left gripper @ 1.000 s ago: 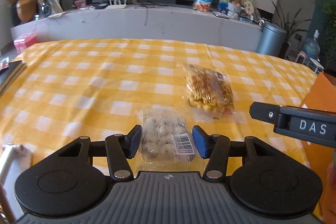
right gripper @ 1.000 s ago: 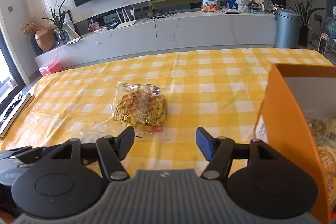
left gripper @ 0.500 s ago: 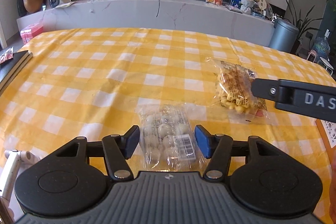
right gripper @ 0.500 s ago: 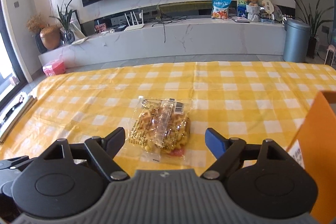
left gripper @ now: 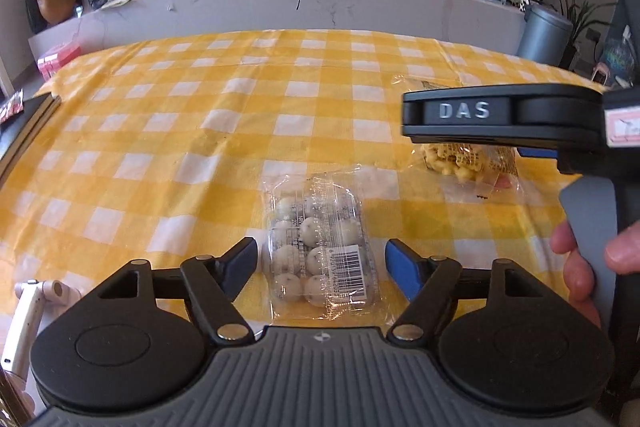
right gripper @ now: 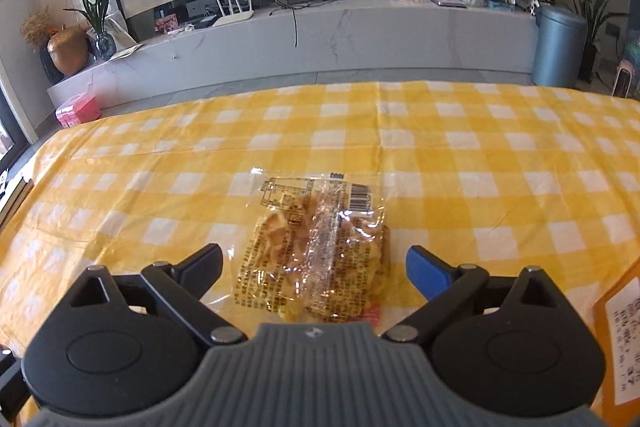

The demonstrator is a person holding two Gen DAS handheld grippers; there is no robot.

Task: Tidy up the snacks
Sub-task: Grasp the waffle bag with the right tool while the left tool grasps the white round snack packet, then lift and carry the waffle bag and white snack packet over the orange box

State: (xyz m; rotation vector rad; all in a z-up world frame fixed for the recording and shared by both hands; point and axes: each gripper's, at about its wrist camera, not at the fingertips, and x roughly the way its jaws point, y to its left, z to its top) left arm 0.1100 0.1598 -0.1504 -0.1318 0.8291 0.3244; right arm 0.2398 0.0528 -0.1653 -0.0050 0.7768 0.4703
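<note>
Left gripper (left gripper: 320, 263): jaws spread, and they've just been opening wider. Pads sit either side of the pack without touching it, so we're pinching nothing yet.

White-ball snack pack (left gripper: 320, 251): lower centre of the left wrist view, flat on the checked tablecloth (left gripper: 200, 115), barcode end toward us. It lies right in the gap between the left tongs, a touch closer to the left-hand pad. We reckon the jaws are set this wide so they can drop around the pack's long sides and squeeze.

Yellow cracker bag (right gripper: 316, 251): lower centre of the right wrist view, also flat on the cloth, printed side up. In the left wrist view it's at middle right, half hidden behind the other tool.

Right gripper (right gripper: 314, 267): jaws spread about as wide as they go, also just been opening. The bag's near end sits between the two pads, with clear cloth showing on both sides. No contact that we can see. Crinkly bag, so a wide straddle makes sense to us.

Hand (left gripper: 580, 267): right edge of the left wrist view, wrapped round the right tool's handle.

Orange box (right gripper: 620, 339): lower right corner of the right wrist view, only an edge showing. Our guess is the snacks go in there.
</note>
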